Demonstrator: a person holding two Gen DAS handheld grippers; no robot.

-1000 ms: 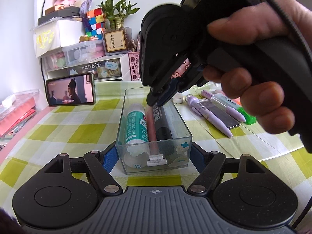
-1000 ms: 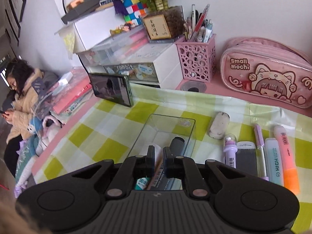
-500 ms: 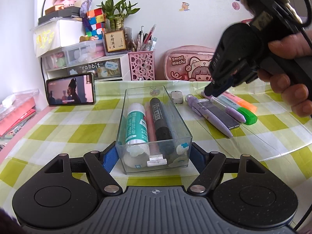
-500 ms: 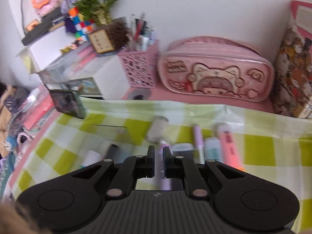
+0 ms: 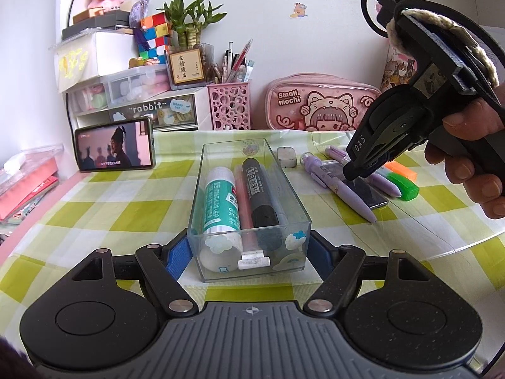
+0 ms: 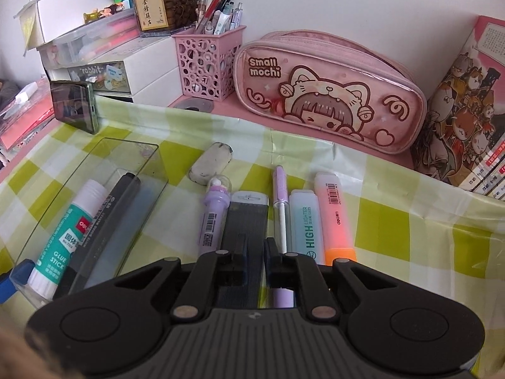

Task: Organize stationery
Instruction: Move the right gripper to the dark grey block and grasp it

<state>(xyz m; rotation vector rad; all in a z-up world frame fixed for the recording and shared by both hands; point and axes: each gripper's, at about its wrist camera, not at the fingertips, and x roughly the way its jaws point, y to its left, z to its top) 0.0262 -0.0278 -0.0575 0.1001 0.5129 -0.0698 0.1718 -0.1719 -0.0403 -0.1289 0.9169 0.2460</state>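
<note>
A clear plastic box (image 5: 252, 254) holds a glue stick (image 5: 219, 205), a pink pen and a black whiteboard marker (image 5: 258, 189). My left gripper (image 5: 246, 252) is shut on the near end of the box, one finger on each side. My right gripper (image 6: 255, 249) is nearly shut and empty, hovering over loose items right of the box: a purple pen (image 6: 213, 214), a dark flat case (image 6: 244, 218), a lilac pen (image 6: 280, 199), a green highlighter (image 6: 306, 221) and an orange highlighter (image 6: 334, 218). It also shows in the left wrist view (image 5: 352, 175).
A worn eraser (image 6: 210, 162) lies behind the loose items. Along the back stand a pink pencil case (image 6: 328, 94), a pink pen holder (image 6: 206, 60), white drawers (image 5: 135, 107), a propped phone (image 5: 115, 148) and books (image 6: 464, 120). A green checked cloth (image 5: 94, 202) covers the desk.
My right gripper has lifted out of the box, leaving the black marker inside, and swung right over the loose pens and highlighters. My left gripper has kept its hold on the box.
</note>
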